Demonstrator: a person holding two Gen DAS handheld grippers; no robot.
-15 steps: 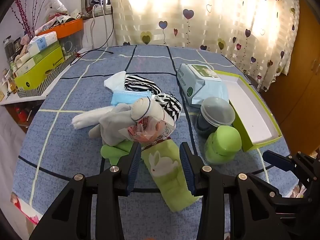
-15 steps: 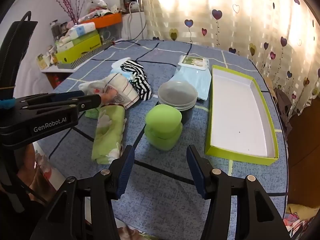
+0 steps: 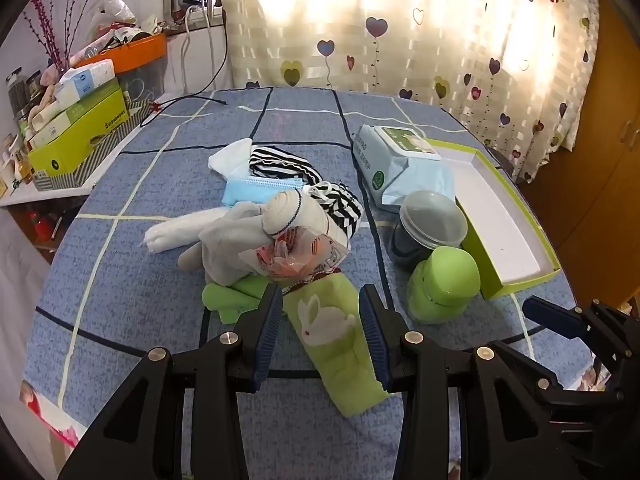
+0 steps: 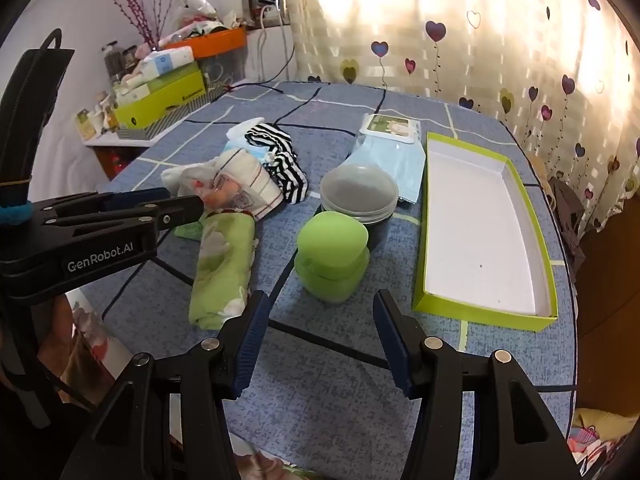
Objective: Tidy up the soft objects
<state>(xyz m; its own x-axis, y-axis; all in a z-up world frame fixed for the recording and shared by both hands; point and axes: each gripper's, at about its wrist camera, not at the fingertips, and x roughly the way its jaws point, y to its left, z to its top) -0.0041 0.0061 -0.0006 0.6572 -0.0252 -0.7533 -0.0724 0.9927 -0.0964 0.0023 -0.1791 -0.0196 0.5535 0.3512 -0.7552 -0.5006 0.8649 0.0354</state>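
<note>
A rolled green towel with a white rabbit (image 3: 336, 332) lies on the blue checked tablecloth; it also shows in the right wrist view (image 4: 224, 264). My left gripper (image 3: 320, 320) is open, its jaws on either side of the towel's near part, apart from it. Behind lies a pile of soft things: grey and white socks (image 3: 232, 240), a blue face mask (image 3: 260, 190), striped cloth (image 3: 336, 204) and a small printed bag (image 3: 300, 256). My right gripper (image 4: 320, 332) is open and empty, hovering in front of a green lidded jar (image 4: 332, 256).
An open lime-green box with a white inside (image 4: 480, 232) lies at the right. A stack of grey lidded bowls (image 4: 360, 192) and a wet-wipes pack (image 4: 390, 132) stand behind the jar. A cluttered side shelf with boxes (image 3: 76, 128) is at far left.
My left gripper has moved slightly forward along the green towel. The right gripper has hardly moved.
</note>
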